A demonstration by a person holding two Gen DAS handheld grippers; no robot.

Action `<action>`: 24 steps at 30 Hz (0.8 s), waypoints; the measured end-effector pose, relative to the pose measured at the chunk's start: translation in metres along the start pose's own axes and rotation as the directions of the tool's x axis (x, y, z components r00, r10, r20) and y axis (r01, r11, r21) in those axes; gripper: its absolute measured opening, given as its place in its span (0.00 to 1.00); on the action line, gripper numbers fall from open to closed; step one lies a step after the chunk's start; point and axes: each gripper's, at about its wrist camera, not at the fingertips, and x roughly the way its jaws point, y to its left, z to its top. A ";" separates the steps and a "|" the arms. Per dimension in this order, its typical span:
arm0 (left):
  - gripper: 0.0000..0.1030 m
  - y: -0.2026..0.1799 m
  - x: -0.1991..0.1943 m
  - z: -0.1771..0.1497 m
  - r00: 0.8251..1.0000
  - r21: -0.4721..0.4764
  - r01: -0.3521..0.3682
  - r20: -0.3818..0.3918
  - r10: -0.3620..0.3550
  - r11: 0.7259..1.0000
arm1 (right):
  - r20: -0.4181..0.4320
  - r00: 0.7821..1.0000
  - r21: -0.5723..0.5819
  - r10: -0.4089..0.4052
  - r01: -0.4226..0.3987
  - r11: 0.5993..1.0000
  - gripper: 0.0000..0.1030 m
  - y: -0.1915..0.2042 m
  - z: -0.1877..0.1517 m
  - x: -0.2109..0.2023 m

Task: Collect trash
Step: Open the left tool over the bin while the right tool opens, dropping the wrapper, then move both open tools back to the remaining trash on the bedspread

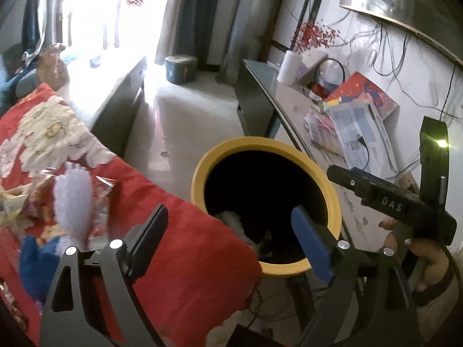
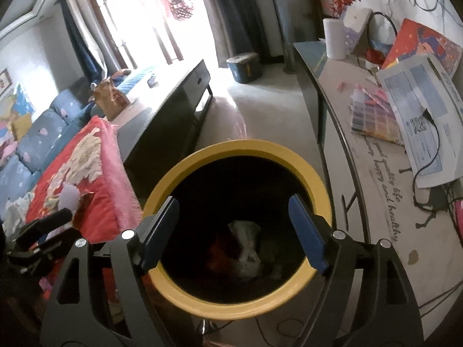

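Hovering over the yellow-rimmed bin [image 2: 318, 179], the right gripper [image 2: 234, 231] has its jaws spread wide with nothing between them, crumpled trash [image 2: 246, 245] lying at the bin's dark bottom. The left gripper [image 1: 231, 241], jaws likewise wide and empty, points at the bin's near edge beside a red floral quilt [image 1: 179, 231] carrying wrappers [image 1: 43, 199] and a white fluffy thing [image 1: 73, 199]. A cluttered table [image 2: 382, 202] with papers [image 2: 419, 110] and cables flanks the bin's other side.

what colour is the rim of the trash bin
Yellow; the bin rim rings a dark inside, clearest in the right wrist view.
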 end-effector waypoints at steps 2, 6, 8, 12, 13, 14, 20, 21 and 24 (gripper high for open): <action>0.84 0.004 -0.009 0.000 1.000 -0.006 -0.014 0.022 0.014 1.000 | 0.008 1.000 -0.014 0.010 -0.009 1.000 0.69 0.006 0.001 -0.004; 0.85 0.013 -0.025 0.001 0.998 -0.024 -0.036 0.056 0.037 0.999 | 0.027 0.999 -0.038 0.026 -0.025 0.999 0.72 0.019 0.002 -0.011; 0.86 0.018 -0.031 0.002 0.996 -0.032 -0.045 0.071 0.048 0.998 | 0.033 0.999 -0.051 0.034 -0.033 0.998 0.72 0.026 0.002 -0.014; 0.87 0.028 -0.045 0.002 0.993 -0.055 -0.064 0.097 0.070 0.996 | 0.045 0.998 -0.071 0.052 -0.049 0.996 0.73 0.038 0.003 -0.020; 0.88 0.031 -0.048 0.002 0.991 -0.060 -0.072 0.105 0.078 0.996 | 0.047 0.997 -0.076 0.056 -0.052 0.996 0.73 0.041 0.002 -0.021; 0.89 0.033 -0.051 0.002 0.990 -0.064 -0.078 0.111 0.085 0.995 | 0.049 0.997 -0.081 0.060 -0.056 0.995 0.73 0.044 0.002 -0.023; 0.90 0.046 -0.067 0.001 0.981 -0.093 -0.114 0.144 0.127 0.989 | 0.069 0.993 -0.115 0.091 -0.083 0.990 0.76 0.066 -0.001 -0.031; 0.90 0.049 -0.069 0.000 0.979 -0.098 -0.122 0.150 0.136 0.988 | 0.071 0.993 -0.123 0.096 -0.087 0.989 0.76 0.070 -0.001 -0.033; 0.90 0.057 -0.077 -0.001 0.973 -0.115 -0.142 0.165 0.160 0.983 | 0.073 0.991 -0.149 0.115 -0.103 0.983 0.77 0.083 -0.004 -0.037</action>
